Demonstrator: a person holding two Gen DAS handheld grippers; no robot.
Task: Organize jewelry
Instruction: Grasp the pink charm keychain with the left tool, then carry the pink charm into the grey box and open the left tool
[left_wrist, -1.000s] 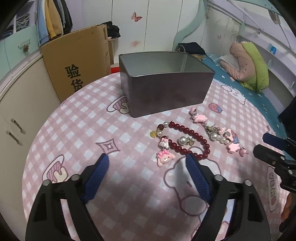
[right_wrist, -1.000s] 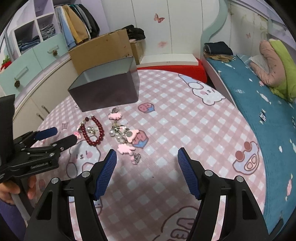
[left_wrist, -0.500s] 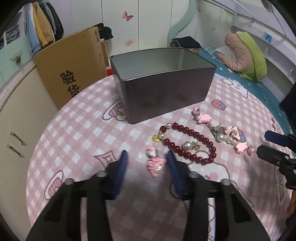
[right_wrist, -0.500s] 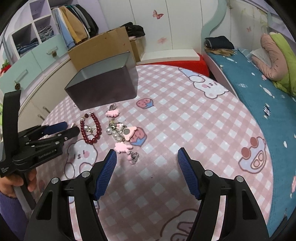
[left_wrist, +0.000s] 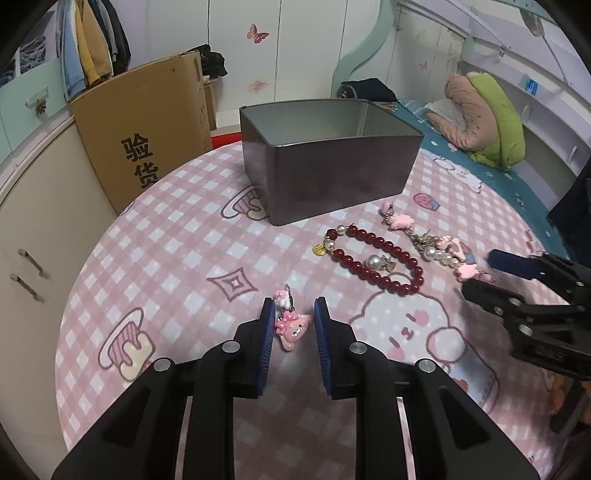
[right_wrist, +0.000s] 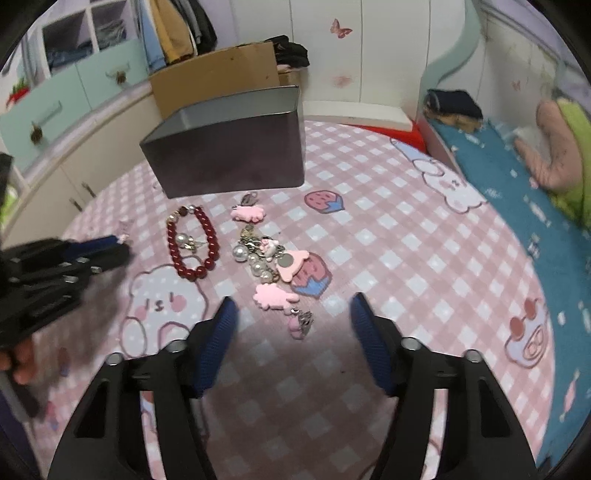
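Two grippers: both hang over the pink checked bench (left_wrist: 177, 236), each nearer the camera than the grey tin (left_wrist: 332, 173).
Left gripper (left_wrist: 294, 325): its jaws have just been closing and now stand narrow around the pink charm (left_wrist: 293, 325); the left pad touches it, a sliver of gap shows at the right pad.
Pink charm: lies on the bench, in front of the tin and left of the red bead bracelet (left_wrist: 373, 258).
Right gripper (right_wrist: 293, 326): jaws apart, just closing, with the tail of the pink pearl keychain (right_wrist: 269, 266) between them, untouched.
Bracelet and keychain: side by side just in front of the tin.
Tin: open-topped, upright.
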